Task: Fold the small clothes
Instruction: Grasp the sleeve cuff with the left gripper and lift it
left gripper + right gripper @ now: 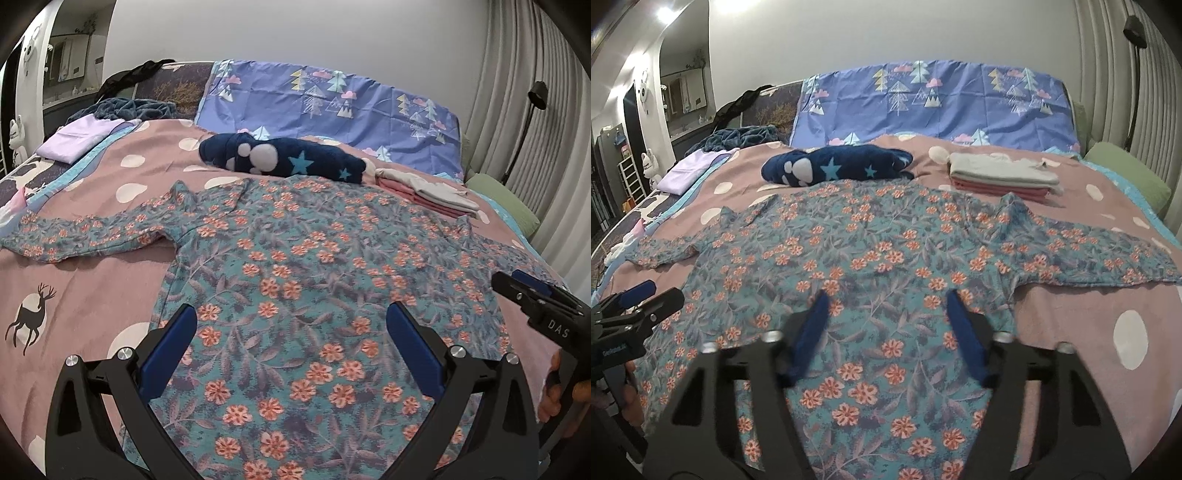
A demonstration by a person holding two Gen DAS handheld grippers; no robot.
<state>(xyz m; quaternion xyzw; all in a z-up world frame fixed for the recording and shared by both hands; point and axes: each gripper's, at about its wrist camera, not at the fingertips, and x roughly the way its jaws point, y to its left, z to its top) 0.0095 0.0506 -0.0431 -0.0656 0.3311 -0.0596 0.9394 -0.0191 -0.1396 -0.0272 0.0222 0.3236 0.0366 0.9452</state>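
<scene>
— Where is room left on the bed?
— Open bedspread [1071, 317] is seen on both sides of the spread floral shirt [871, 266], below its outstretched sleeves.
— And at the far edge?
— It is blocked. A dark blue fleece bundle [834, 166] is laid touching the shirt's collar end, and a stack of folded clothes [1001, 177] is set just beside the right shoulder.
— Is the space above the shirt free?
— It is occupied near the hem by the left gripper [291, 328] and the right gripper [886, 314], both held with jaws apart.
</scene>
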